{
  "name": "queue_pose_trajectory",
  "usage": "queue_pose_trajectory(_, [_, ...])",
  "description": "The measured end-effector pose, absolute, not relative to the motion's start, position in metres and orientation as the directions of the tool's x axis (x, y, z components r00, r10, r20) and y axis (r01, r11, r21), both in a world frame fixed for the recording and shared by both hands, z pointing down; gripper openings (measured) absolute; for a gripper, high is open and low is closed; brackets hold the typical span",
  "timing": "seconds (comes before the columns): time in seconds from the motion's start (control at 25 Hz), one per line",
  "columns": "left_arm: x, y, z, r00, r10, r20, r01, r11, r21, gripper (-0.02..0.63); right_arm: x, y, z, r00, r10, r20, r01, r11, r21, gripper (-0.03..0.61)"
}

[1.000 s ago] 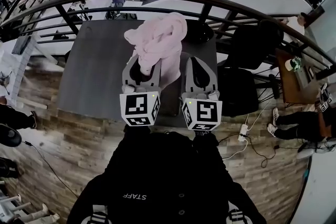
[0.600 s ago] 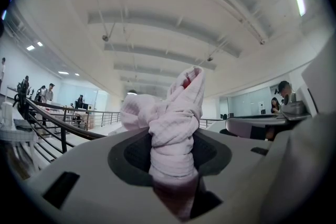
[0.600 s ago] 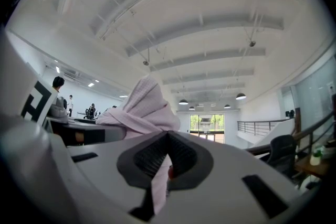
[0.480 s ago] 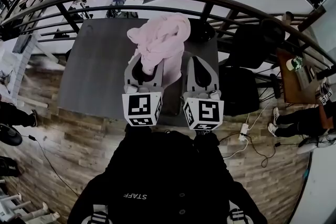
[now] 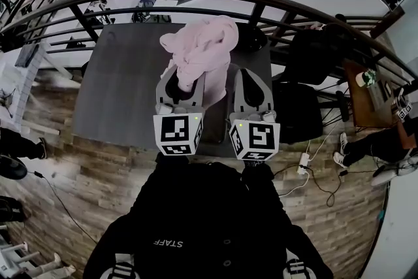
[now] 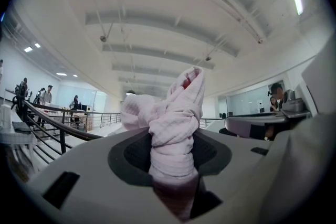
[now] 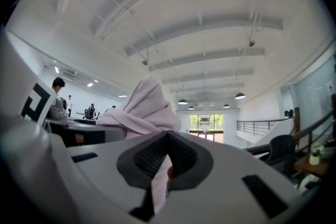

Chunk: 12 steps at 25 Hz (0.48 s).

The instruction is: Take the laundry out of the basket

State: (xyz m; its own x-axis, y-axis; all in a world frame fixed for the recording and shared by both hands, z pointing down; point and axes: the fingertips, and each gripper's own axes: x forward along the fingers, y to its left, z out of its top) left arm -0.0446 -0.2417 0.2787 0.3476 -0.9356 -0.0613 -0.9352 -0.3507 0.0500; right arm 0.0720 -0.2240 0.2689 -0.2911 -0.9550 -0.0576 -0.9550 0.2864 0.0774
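Note:
A pale pink garment [image 5: 199,49] hangs bunched up over the dark grey table [image 5: 121,88], held up by both grippers. My left gripper [image 5: 181,83] is shut on a thick twisted wad of it; in the left gripper view the cloth [image 6: 176,113] fills the gap between the pads of my left gripper [image 6: 176,157]. To its right, my right gripper [image 5: 247,78] is shut on a thin edge of the same garment, and in the right gripper view a narrow strip of cloth [image 7: 157,186] runs down between the pads of my right gripper [image 7: 167,157]. No basket shows.
A curved black railing [image 5: 274,6] runs behind the table. Black chairs [image 5: 313,55] stand at the right, and a dark round object [image 5: 251,39] sits partly hidden behind the garment. A power strip and cables [image 5: 302,166] lie on the wooden floor. People stand far off.

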Motion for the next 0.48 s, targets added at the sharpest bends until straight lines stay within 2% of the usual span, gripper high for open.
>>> queue_pose_trajectory(0.48, [-0.0441,-0.2458,0.2821,0.352,-0.935,-0.05,-0.934,-0.354,0.041,0.186,0.072,-0.2279,0.2726,-0.277,-0.96,-0.052,-0.959,0.272,0.082,0.014])
